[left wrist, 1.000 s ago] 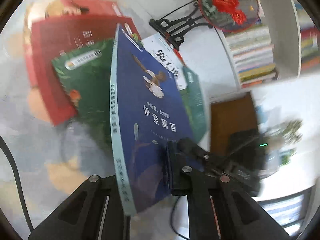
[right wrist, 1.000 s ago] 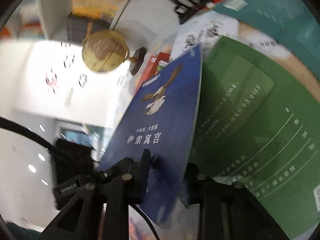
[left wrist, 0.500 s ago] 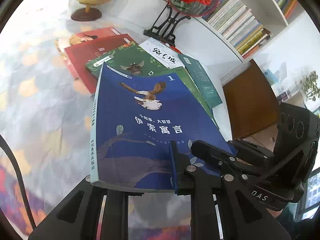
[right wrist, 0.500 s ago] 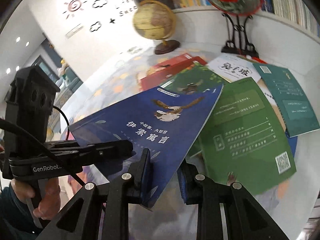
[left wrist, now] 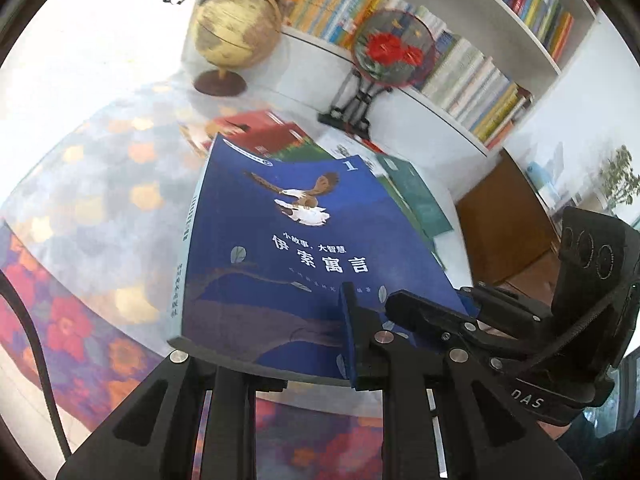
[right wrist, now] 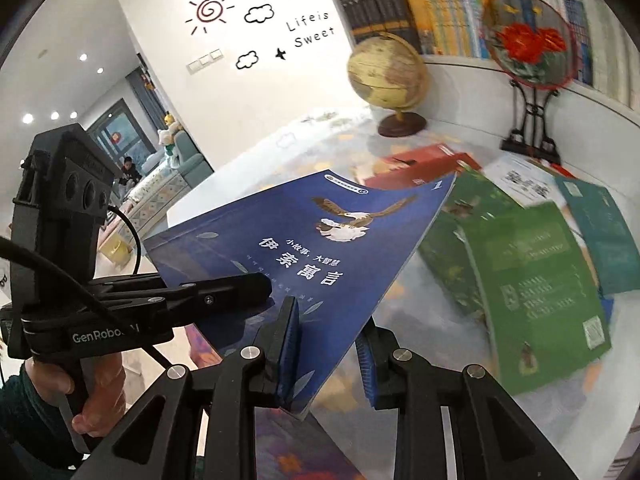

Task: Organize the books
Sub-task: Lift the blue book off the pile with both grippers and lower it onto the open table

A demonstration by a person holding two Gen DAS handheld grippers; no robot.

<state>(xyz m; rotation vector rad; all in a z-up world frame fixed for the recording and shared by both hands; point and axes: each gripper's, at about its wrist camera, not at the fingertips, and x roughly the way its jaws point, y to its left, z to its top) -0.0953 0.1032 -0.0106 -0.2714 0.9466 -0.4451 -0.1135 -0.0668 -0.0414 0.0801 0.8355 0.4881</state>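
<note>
the blue book (right wrist: 316, 248) bears "伊索寓言", above it "小故事, 大智慧", and a "1" at its corner. the wall (right wrist: 256, 92) reads "life is sweet". the left gripper (right wrist: 224, 292) is marked "genrobo…", the right gripper (left wrist: 420, 312) "das".

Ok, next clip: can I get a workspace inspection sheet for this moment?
Surface: flowered tablecloth, books spread on it.
Job's things: blue book held above the table; red book, green book and teal book lying flat.
Clutter: globe, fan on stand.
Grippers: left gripper and right gripper clamp the blue book's near edge; right's jaws opening.
Cables: black cable by left gripper.
Surroundings: full bookshelf behind; person seated in far room.
</note>
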